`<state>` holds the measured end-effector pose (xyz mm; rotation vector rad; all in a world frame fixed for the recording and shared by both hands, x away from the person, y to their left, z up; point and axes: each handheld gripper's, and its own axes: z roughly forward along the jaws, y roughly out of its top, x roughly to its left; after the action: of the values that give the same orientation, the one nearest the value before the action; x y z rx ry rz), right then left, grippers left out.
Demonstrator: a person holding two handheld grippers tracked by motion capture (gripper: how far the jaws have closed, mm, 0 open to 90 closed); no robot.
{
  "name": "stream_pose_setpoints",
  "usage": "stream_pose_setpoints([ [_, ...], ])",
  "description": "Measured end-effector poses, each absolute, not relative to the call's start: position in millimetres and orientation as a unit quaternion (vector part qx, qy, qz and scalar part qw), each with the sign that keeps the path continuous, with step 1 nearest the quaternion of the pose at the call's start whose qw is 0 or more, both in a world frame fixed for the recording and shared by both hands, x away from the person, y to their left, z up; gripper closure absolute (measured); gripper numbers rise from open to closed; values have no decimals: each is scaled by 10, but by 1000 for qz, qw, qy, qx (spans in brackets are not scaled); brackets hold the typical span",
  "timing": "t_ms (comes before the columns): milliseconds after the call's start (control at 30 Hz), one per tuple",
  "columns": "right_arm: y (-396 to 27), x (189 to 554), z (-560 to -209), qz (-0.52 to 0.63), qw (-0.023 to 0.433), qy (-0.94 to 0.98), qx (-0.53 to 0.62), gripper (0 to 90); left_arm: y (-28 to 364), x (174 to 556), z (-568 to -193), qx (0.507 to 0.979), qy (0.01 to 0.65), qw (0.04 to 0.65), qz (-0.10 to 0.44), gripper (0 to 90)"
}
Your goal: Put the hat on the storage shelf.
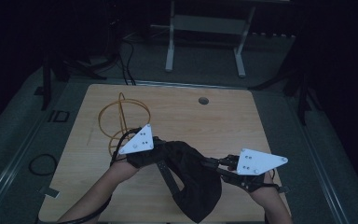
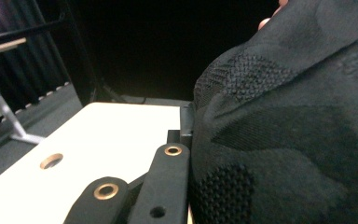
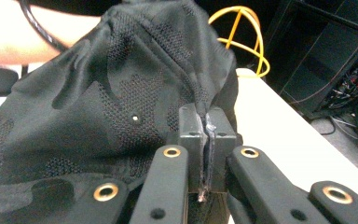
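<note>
1. Over the wooden table [image 1: 200, 121], seen from the high view, a black cloth [image 1: 193, 179] is hanging between the two grippers, its long axis running from upper left down toward the table's near edge. The left gripper [image 1: 156, 151] is coming in from the lower left on a bent forearm, the right gripper [image 1: 216, 163] from the lower right, pointing leftward into the cloth. A yellow wire ring [image 1: 119, 119] is lying on the table beyond the left hand.
2. Along the left gripper view, the cloth [image 2: 284, 140] is bulging up at the right, and the jaws are pressing together on its edge, raised above the table [image 2: 98, 140].
3. Along the right gripper view, the jaws are pinching a fold of the cloth [image 3: 121, 102] tightly between them, with the fabric rising ahead, and the yellow wire ring [image 3: 242, 37] is sitting behind it.
</note>
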<state>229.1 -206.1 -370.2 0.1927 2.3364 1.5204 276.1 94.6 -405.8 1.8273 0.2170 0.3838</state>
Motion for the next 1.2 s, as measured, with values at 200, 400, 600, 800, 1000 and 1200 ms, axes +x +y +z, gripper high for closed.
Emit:
stream_pose_setpoints([
  [200,-2142,2339,-3672,558,165,808,90,878,991,2774,-4046,783,125,585,171,671],
  [400,-2255,2386,-3579,571,190,790,116,878,1077,2784,-4129,791,173,554,193,574],
  [600,-2333,2459,-3448,579,226,771,140,877,1182,2746,-4189,786,216,540,211,573],
  [800,-2312,2592,-3304,585,257,753,159,877,1287,2645,-4274,779,232,542,215,577],
  [1000,-2174,2771,-3156,582,284,744,165,877,1407,2534,-4424,786,234,535,204,568],
  [1200,-1974,2987,-3035,579,287,744,170,877,1580,2423,-4581,779,252,535,206,525],
])
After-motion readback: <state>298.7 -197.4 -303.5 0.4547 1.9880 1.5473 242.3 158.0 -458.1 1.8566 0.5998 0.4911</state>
